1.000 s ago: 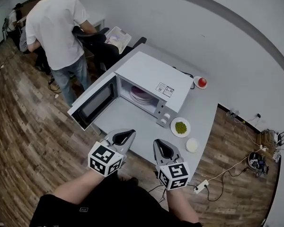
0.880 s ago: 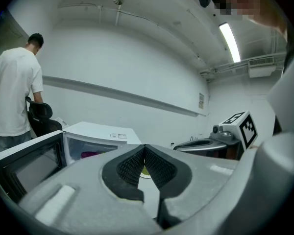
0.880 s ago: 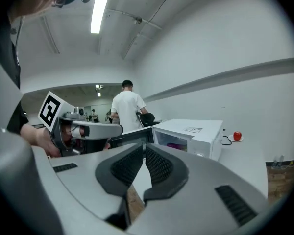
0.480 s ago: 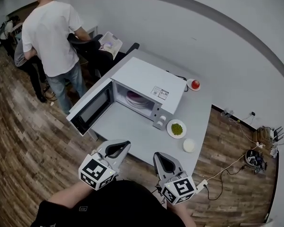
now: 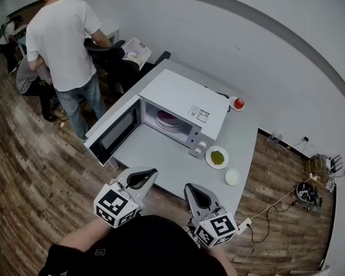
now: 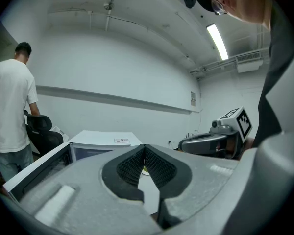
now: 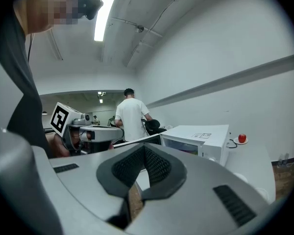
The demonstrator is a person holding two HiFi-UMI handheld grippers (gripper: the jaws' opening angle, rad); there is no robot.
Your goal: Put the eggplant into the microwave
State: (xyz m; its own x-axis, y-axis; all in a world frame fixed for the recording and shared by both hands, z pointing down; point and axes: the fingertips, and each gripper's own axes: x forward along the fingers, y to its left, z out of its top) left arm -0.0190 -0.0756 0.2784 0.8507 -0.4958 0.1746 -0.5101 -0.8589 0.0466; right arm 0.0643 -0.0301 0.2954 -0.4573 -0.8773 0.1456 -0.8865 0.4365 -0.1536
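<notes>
Microwave with door swung open and a pale plate inside; no eggplant can be made out in it or on the surface around it, so progress is unsettled, and the left gripper and right gripper, in front of it, have jaws closed on nothing.

The floor is wood plank, the table matt grey, the microwave smooth white.
</notes>
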